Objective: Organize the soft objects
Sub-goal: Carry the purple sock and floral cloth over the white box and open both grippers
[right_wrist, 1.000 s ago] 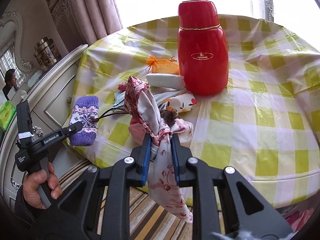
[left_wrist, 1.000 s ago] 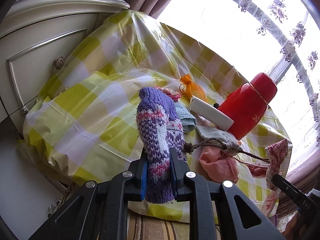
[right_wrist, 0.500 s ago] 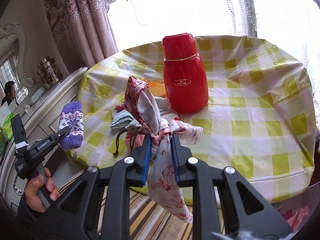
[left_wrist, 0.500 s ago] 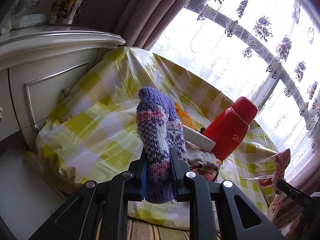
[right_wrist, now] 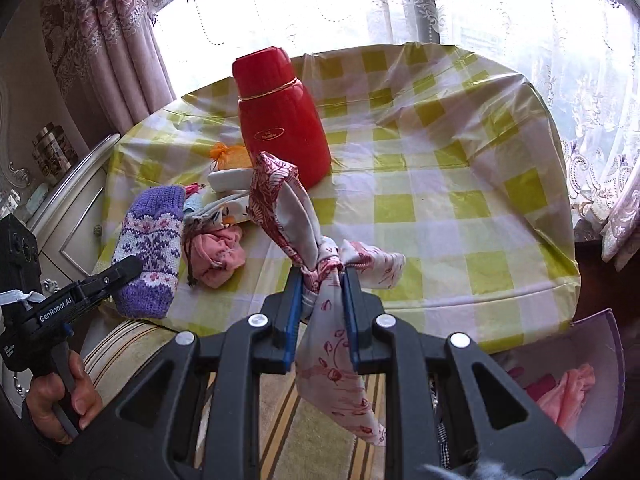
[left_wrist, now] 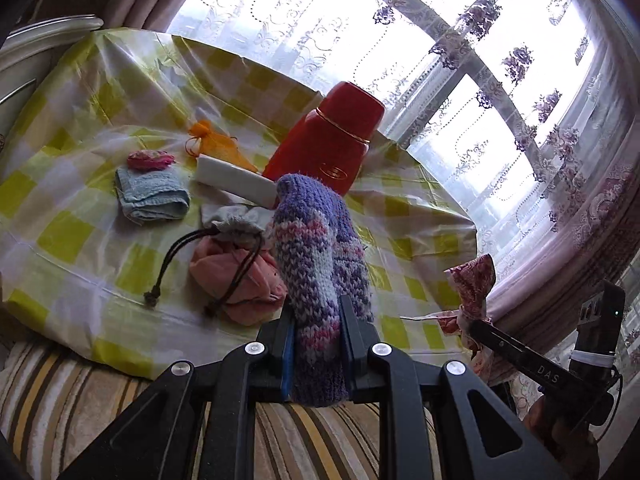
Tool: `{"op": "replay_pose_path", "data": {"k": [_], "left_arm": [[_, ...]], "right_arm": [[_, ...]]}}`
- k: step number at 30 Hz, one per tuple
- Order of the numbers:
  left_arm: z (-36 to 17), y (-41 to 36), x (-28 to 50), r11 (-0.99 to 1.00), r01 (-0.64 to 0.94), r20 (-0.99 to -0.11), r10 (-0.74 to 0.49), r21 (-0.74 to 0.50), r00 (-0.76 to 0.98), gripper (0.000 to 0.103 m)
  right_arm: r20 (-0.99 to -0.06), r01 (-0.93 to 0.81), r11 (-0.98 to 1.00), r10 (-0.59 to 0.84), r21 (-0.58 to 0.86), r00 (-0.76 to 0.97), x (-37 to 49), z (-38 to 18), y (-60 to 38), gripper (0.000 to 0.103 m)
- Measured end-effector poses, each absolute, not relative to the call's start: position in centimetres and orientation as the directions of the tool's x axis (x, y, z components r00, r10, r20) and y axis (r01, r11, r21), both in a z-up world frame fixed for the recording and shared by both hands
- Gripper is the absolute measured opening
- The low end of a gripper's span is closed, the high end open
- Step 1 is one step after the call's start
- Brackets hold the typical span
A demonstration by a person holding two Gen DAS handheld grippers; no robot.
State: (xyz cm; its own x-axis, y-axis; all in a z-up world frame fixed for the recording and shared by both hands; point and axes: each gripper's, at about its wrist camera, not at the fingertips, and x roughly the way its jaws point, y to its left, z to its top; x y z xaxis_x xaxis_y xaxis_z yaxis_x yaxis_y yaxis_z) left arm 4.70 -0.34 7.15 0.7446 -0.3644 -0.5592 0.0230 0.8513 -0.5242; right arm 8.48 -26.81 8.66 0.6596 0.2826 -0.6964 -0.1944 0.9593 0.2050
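1. The left gripper (left_wrist: pixel 316 338) has its jaws clamped on a purple knitted mitten (left_wrist: pixel 318 256), which stands upright at the lower centre of the left wrist view.
2. The right gripper (right_wrist: pixel 320 300) is clamped on a red-patterned white cloth (right_wrist: pixel 298 216), knotted at the pads, one tail hanging below (lower centre of the right wrist view).
3. On the yellow-checked tablecloth (right_wrist: pixel 440 200), centre left, lie a pink drawstring pouch (left_wrist: pixel 236 276), a grey pouch (left_wrist: pixel 240 224), a folded blue cloth (left_wrist: pixel 152 196) and an orange mesh bag (left_wrist: pixel 216 144).
4. A red flask (right_wrist: pixel 280 116) stands upright behind them, just beside a white bar (left_wrist: pixel 236 180).
5. At the lower right of the right wrist view a clear bin (right_wrist: pixel 600 360) holds pink fabric (right_wrist: pixel 568 392).
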Motion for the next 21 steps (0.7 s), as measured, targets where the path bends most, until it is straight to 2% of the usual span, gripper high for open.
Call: {"op": "replay_pose_path", "data": {"k": [4, 9, 14, 21], "left_arm": [[6.6, -4.3, 5.6, 0.833, 0.103, -0.579, -0.461, -0.543, 0.672, 0.020], [6.5, -9.1, 6.4, 0.828, 0.185, -0.609, -0.523, -0.530, 0.597, 0.020], [6.4, -13.9, 7.1, 0.819, 0.266, -0.641, -0.566, -0.508, 0.518, 0.020], [5.3, -21.7, 8.0, 0.782, 0.366, -0.679, -0.622, -0.505, 0.391, 0.020]], "right_arm": [[-0.725, -0.119, 0.977, 0.209, 0.174, 0.657, 7.7, 7.8, -29.7, 0.023], [-0.749, -0.020, 0.986, 0.137, 0.164, 0.648, 7.0, 6.5, -33.9, 0.023], [-0.758, 0.072, 0.994, 0.012, 0.077, 0.652, 6.1, 5.4, -37.9, 0.023], [-0.754, 0.131, 0.988, -0.028, 0.077, 0.656, 4.7, 3.4, -43.2, 0.023]]}}
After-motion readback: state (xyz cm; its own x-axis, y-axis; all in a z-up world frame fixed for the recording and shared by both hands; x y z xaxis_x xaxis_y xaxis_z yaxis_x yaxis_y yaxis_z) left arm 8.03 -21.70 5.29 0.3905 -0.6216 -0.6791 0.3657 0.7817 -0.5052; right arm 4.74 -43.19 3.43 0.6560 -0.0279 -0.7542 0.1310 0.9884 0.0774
